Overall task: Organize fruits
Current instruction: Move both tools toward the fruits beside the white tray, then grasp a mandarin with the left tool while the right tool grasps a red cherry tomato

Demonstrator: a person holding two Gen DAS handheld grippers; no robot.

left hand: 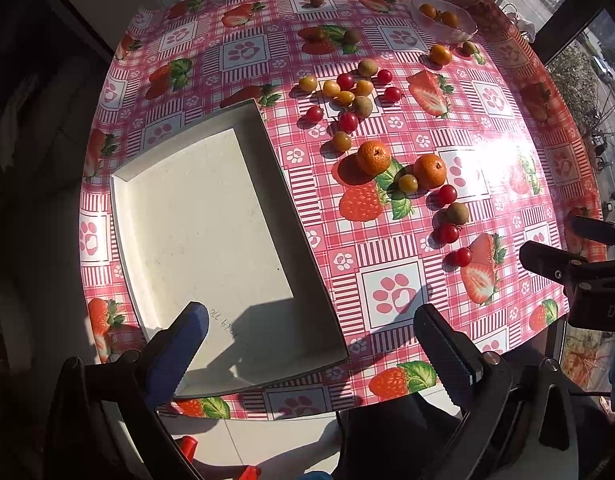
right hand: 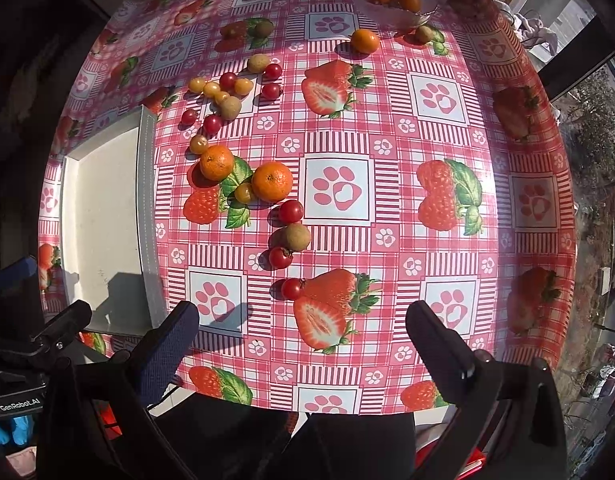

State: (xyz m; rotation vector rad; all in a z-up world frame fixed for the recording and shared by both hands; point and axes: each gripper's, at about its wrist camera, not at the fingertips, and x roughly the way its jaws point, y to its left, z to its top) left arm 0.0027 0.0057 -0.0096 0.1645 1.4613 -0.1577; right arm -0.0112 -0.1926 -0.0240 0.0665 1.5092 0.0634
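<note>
Loose fruit lies on a table with a pink strawberry-print cloth (left hand: 391,292): two oranges (left hand: 373,157) (right hand: 272,181), red cherry tomatoes (right hand: 291,211), yellow ones (left hand: 331,89) and brown kiwis (right hand: 296,237). An empty white tray (left hand: 203,236) (right hand: 103,216) lies left of them. My left gripper (left hand: 311,332) is open and empty over the tray's near right corner. My right gripper (right hand: 303,324) is open and empty above the near table edge, just short of a red tomato (right hand: 292,288).
A glass bowl (left hand: 443,16) (right hand: 395,0) holding two oranges stands at the far right of the table, with another orange (right hand: 365,41) and a kiwi (right hand: 424,34) beside it. A window is to the right. White floor shows below the table's near edge.
</note>
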